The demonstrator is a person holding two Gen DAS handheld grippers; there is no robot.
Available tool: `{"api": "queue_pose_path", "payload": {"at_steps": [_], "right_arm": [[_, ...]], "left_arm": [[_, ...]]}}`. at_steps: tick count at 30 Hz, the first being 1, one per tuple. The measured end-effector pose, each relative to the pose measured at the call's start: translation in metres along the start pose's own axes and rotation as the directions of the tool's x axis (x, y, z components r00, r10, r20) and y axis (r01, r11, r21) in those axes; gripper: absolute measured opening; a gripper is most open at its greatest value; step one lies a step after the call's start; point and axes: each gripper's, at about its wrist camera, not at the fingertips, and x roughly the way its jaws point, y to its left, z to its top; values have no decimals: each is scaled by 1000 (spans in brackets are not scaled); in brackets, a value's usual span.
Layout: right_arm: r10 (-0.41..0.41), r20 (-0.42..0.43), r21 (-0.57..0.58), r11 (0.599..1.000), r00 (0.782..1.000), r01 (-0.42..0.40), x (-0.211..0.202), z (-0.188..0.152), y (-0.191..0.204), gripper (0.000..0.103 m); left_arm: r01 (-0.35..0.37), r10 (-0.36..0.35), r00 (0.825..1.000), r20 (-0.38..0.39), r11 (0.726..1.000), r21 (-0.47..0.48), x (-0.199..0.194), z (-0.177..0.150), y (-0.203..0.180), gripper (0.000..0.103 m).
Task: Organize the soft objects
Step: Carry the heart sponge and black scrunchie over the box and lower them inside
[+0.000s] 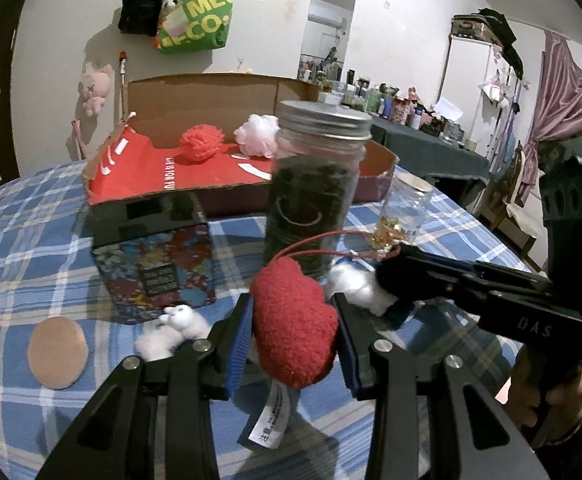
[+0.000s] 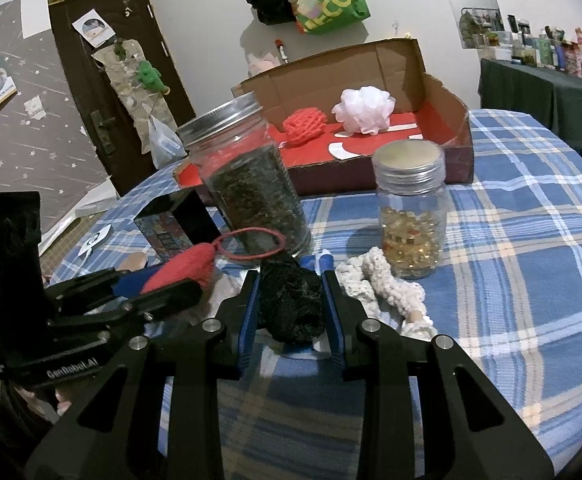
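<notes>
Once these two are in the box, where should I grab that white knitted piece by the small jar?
Probably the thick bunched middle of the white knitted piece, coming from above with the fingers across its width. It lies flat and long on the tablecloth, its far end close to the small jar, so a low approach from that side risks bumping the jar.

left claw (image 1: pixel 293 330) clamping red plush heart (image 1: pixel 294 326), tall jar (image 1: pixel 315 184) behind

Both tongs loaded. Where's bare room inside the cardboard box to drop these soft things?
Bare red floor at the cardboard box front, before the red ball and white pouf. The big jar and small jar crowd the approach.
</notes>
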Motion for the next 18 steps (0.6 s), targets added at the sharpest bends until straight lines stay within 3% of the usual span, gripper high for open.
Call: {"api": "queue_pose_path", "payload": {"at_steps": [10, 18], "right_arm": [[-22, 13, 18, 1000, 1000, 22, -13, 2, -12, 29], [-44, 15, 29, 999, 999, 44, -21, 4, -21, 29]], "left_arm": [[-12, 12, 1000, 5, 1000, -20, -28, -3, 21, 41], [-66, 65, 998, -7, 997, -34, -44, -6, 40, 41]]}}
